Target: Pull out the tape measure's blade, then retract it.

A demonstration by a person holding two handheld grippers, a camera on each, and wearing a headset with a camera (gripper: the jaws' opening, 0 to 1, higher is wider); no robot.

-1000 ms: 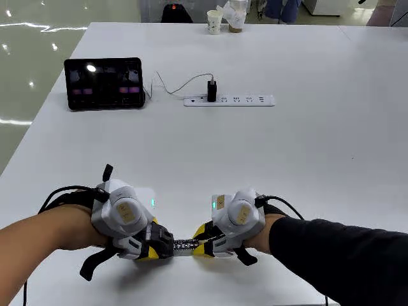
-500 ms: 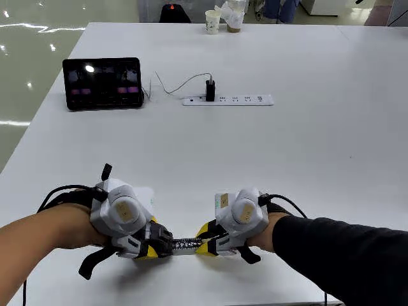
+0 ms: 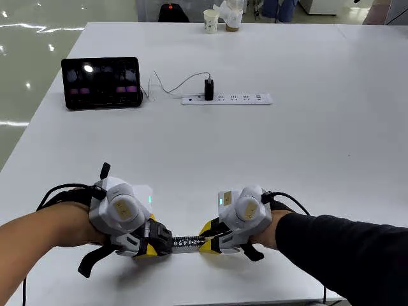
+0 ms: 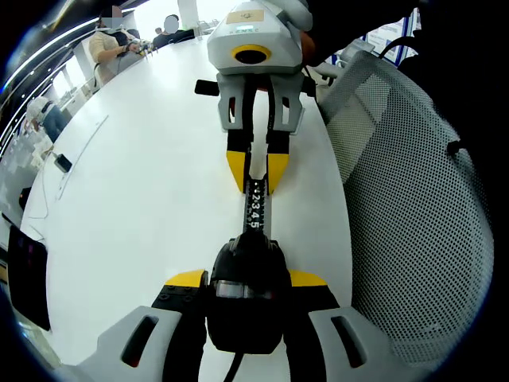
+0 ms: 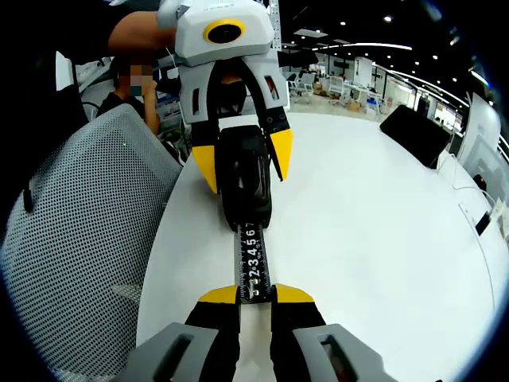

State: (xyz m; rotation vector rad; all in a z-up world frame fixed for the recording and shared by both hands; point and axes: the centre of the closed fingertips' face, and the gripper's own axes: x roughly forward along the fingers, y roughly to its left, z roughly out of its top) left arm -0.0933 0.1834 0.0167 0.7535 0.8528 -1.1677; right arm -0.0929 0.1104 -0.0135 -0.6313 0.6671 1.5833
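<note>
**White table [image 3: 287, 127], blade [image 5: 252, 255] out a short way**

Both grippers sat low over the near edge of the table, facing each other and close together. My left gripper [image 4: 246, 280] was clamped on the black tape measure [image 4: 245, 318], with its yellow-tipped jaws pressed against the case's sides. A short run of blade with printed numbers led from the case to my right gripper [image 5: 254, 296], whose jaws were pinched together on the blade's end. Farther back I saw a tablet [image 3: 102, 83], a power strip [image 3: 226, 99] with a charger plugged in, and a paper cup [image 3: 211, 21] at the far edge.
</note>
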